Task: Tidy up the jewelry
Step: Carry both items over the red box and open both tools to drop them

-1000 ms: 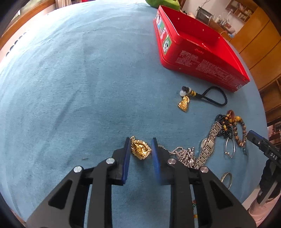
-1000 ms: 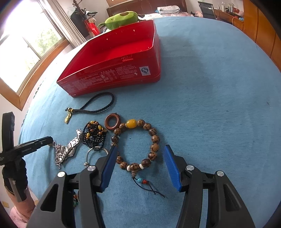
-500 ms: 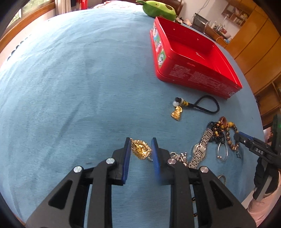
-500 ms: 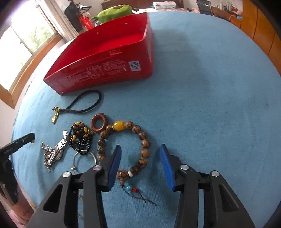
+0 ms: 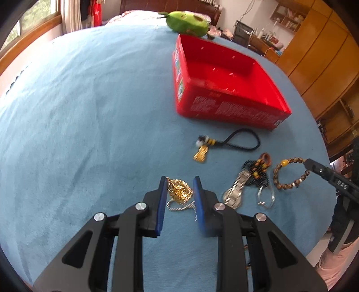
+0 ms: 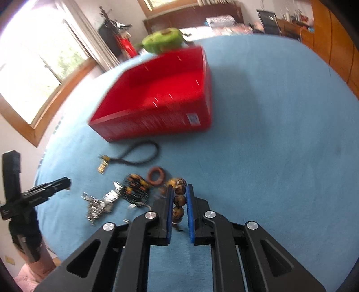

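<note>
My left gripper (image 5: 179, 186) is shut on a gold pendant (image 5: 179, 191), raised off the blue cloth with its silver chain (image 5: 179, 207) dangling below. In the right wrist view my right gripper (image 6: 179, 191) has its jaws closing, and the pads press on the brown bead bracelet (image 6: 179, 200). From the left wrist view the bracelet (image 5: 278, 179) hangs from the right gripper's tip (image 5: 307, 162). An open red tin (image 5: 224, 110) (image 6: 157, 125) stands beyond both grippers, nothing visible inside it.
A silver watch (image 5: 235, 191), black beads (image 5: 255, 173), a wooden ring (image 6: 156, 175), a wire hoop (image 5: 265, 197) and a black cord with a gold charm (image 5: 235, 143) lie on the blue cloth. A green plush (image 5: 186, 21) sits behind the tin.
My right gripper closed from wide open onto the bead bracelet and rose with it. My left gripper lifted with the pendant, pulling the chain off the cloth.
</note>
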A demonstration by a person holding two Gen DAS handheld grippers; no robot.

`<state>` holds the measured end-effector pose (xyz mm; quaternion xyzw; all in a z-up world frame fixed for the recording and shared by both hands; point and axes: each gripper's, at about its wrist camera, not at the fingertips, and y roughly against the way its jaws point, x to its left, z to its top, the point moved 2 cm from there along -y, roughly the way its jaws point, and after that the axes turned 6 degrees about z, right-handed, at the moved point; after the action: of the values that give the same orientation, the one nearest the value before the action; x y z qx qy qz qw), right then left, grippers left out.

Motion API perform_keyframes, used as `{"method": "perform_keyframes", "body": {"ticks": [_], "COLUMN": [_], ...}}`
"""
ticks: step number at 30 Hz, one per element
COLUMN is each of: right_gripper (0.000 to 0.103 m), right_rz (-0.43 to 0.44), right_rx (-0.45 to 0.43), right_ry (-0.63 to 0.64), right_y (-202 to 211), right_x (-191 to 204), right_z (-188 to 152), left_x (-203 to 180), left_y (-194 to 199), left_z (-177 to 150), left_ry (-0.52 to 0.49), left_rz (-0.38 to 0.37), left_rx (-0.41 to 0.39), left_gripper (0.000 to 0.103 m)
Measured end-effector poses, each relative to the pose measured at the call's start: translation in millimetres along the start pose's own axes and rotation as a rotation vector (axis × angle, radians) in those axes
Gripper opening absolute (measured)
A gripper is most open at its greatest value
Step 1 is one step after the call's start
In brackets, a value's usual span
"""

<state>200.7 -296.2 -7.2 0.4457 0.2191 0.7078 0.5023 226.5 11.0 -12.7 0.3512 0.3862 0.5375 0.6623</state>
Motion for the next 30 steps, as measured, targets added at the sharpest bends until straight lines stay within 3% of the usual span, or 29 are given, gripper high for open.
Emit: {"method": "perform_keyframes", "body": {"ticks": [7, 13, 20, 30], "right_gripper": [0.011, 0.011, 0.011, 0.014], "right_rz": [0.000, 0.052, 0.059, 0.047], "right_rx": [-0.077, -0.143, -0.161, -0.069], "right_ry": [0.042, 0.056, 0.034, -0.027], "right_y": [27.2, 34.7, -13.2, -86.5], "right_x": [21.6, 40.0, 37.2, 2.7], "right_z": [43.5, 92.1, 142.6, 151.8], "left_x": [-27.8, -64.9, -84.0, -83.0], "left_y": [19.8, 16.8, -33.8, -99.0], "left_z": [41.2, 87.8, 138.6, 165.3], "left_ry": [-0.057, -0.114, -0.107, -0.097], "left_rz": [-0.003, -0.013, -0.035, -0.013], "left_rx": [-0.066, -0.116, -0.112, -0.035], "left_gripper": [0.022, 0.022, 0.022, 0.024]}}
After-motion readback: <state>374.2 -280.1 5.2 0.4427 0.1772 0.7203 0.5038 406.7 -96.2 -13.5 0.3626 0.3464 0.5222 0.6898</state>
